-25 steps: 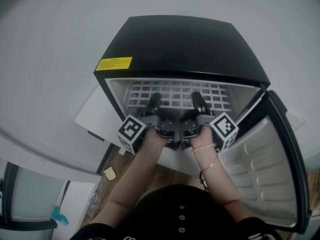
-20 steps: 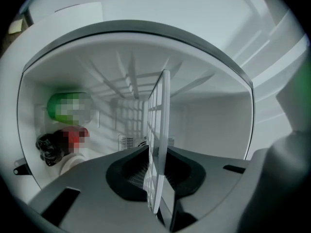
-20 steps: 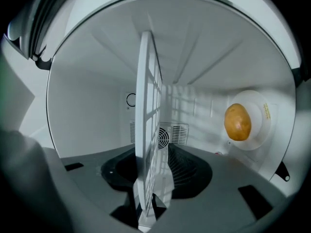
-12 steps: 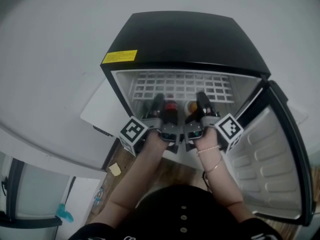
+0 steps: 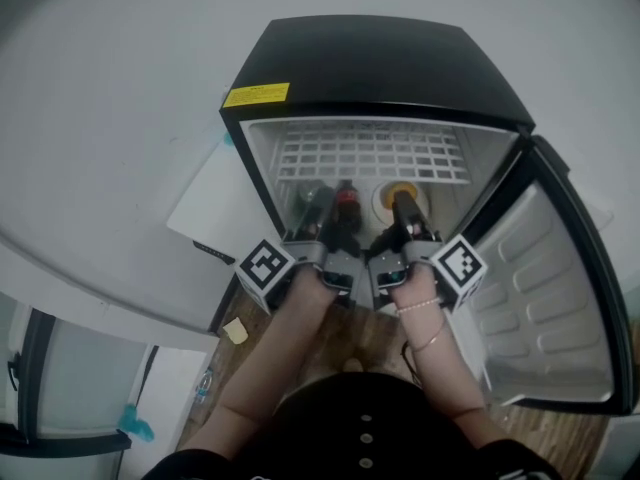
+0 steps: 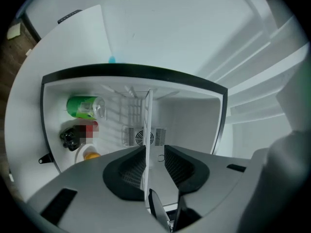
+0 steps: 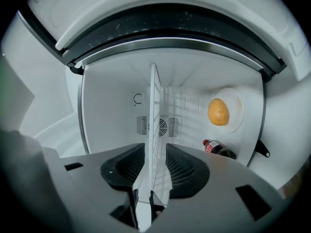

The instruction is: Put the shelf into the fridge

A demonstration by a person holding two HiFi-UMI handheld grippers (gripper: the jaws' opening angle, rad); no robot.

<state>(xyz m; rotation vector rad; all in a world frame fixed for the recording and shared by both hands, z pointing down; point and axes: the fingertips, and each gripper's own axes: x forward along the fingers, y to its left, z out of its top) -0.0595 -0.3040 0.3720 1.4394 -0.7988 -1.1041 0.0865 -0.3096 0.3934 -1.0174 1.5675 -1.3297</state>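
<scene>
The black mini fridge (image 5: 380, 68) stands with its door (image 5: 545, 298) swung open to the right. The white wire shelf (image 5: 370, 153) lies level across the upper part of its inside. My left gripper (image 5: 312, 206) and right gripper (image 5: 405, 208) sit side by side at the fridge mouth, just in front of the shelf. In the left gripper view the shelf (image 6: 147, 125) shows edge-on between the open jaws of the left gripper (image 6: 154, 161), close to one pad. In the right gripper view the shelf (image 7: 155, 110) runs between the spread pads of the right gripper (image 7: 155, 166), with gaps on both sides.
Below the shelf lie a green bottle (image 6: 83, 107), a cola bottle (image 7: 218, 149) and an orange on a white plate (image 7: 218, 111). A fan grille (image 7: 160, 126) is on the back wall. A white panel (image 5: 215, 203) leans at the fridge's left; wooden floor lies below.
Both grippers have drawn back from deep over the shelf to the fridge mouth. The shelf stays in place inside. The bottles and the plate under it have come into view.
</scene>
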